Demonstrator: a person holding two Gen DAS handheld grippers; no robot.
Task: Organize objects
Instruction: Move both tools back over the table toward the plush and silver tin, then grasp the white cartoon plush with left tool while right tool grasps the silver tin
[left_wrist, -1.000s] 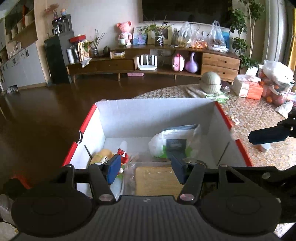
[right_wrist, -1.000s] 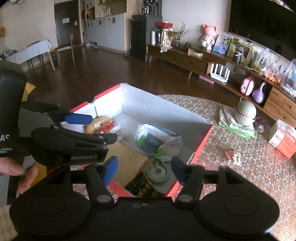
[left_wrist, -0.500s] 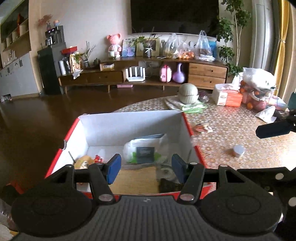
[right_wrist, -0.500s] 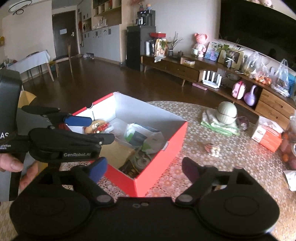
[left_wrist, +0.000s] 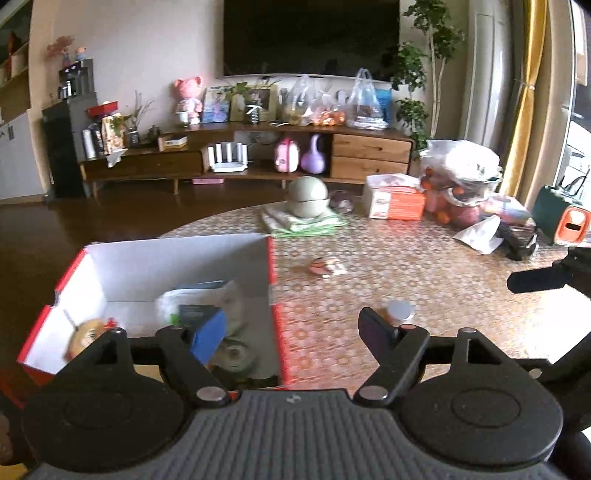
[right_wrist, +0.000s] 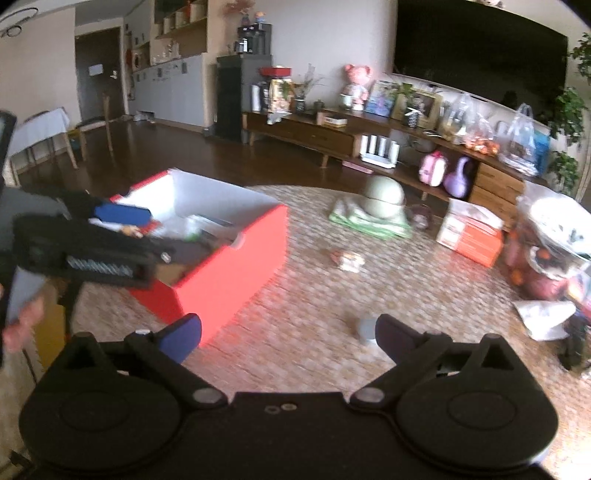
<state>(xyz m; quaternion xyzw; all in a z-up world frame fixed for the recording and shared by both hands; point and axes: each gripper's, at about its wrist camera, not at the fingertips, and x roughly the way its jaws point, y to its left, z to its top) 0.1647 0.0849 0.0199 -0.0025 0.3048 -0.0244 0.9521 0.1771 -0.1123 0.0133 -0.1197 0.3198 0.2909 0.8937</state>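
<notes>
Holding both tongs, left gripper and right gripper, wide and empty, I judged the small cap, right of the red box, probably light, rigid, best pinched across its rim.

My desk wears a tan mosaic of small round pebbles. At the left of the frame the box is bright red outside and white within. A small grey cap lies at lower centre. Further up sit a sage-green dome on pale green folded cloth and an orange-and-white carton. My left claw is black with blue pads.
</notes>
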